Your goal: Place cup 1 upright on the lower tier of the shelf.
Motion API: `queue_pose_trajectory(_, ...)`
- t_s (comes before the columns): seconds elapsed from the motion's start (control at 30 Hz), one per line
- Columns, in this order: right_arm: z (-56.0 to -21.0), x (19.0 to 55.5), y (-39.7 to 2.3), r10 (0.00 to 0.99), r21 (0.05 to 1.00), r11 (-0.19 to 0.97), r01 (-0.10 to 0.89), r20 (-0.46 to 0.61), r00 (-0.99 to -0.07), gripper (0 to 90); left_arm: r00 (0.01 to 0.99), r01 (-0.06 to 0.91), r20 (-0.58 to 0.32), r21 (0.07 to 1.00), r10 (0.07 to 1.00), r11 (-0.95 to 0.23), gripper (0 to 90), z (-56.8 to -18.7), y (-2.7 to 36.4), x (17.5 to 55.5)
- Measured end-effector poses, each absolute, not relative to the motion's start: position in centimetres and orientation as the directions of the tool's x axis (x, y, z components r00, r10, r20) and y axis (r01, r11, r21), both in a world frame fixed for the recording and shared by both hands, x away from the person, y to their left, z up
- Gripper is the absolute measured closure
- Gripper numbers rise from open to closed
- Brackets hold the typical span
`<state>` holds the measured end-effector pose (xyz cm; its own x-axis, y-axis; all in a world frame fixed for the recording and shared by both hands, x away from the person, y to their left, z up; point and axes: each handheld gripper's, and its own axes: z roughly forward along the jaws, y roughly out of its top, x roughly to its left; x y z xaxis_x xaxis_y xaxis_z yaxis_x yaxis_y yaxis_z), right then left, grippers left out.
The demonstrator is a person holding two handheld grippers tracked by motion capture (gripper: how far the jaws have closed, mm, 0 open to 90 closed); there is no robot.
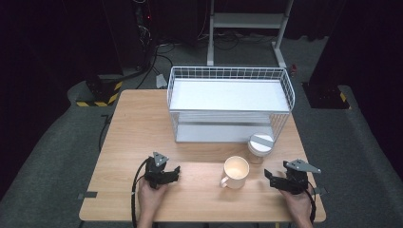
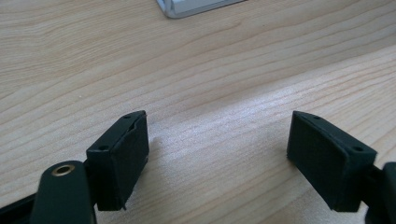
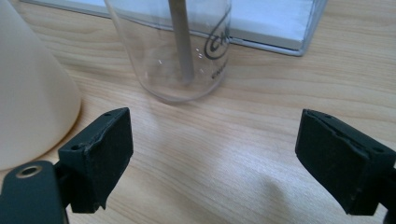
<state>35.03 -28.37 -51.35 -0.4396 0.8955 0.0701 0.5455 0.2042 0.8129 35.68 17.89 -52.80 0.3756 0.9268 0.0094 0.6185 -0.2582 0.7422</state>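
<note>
A cream mug [image 1: 235, 172] stands upright near the table's front, its handle toward the front left. Just behind and to its right is a clear jar [image 1: 260, 145] with a grey-striped lid. My left gripper [image 1: 174, 174] rests low at the front left, a hand's width left of the mug, open over bare wood [image 2: 217, 149]. To the mug's right, my right gripper [image 1: 269, 177] is open [image 3: 215, 154] with nothing between its jaws. Ahead of it are the mug's side [image 3: 28, 93] at the left and the clear jar [image 3: 182, 46] straight on.
A white wire rack [image 1: 228, 102] with two shelves stands at the back middle of the wooden table [image 1: 133, 137]; its base edge [image 3: 261, 23] lies behind the jar, and a corner [image 2: 196, 5] shows far ahead of the left gripper. Dark floor, cables and a stand lie beyond.
</note>
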Motion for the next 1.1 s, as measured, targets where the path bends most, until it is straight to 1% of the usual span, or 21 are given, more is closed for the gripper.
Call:
queue_pose_trajectory(0.4, -50.7, 35.7, -27.2, 0.882, 0.833, 0.206, 0.514, 0.069, -0.465, 10.4, 0.375, 0.619, 0.009, 0.742, 0.927, -0.258, 21.0, -52.8, 17.9, 35.7)
queue_pose_trajectory(0.53, -50.5, 36.1, -26.7, 0.878, 0.842, 0.216, 0.494, 0.054, -0.476, 10.4, 0.375, 0.619, 0.009, 0.742, 0.927, -0.257, 21.0, -52.8, 17.9, 35.7)
queue_pose_trajectory(1.1, -50.4, 37.9, -25.4, 0.870, 0.848, 0.218, 0.483, 0.056, -0.491, 10.3, 0.375, 0.617, 0.011, 0.743, 0.927, -0.258, 21.0, -52.8, 17.9, 35.7)
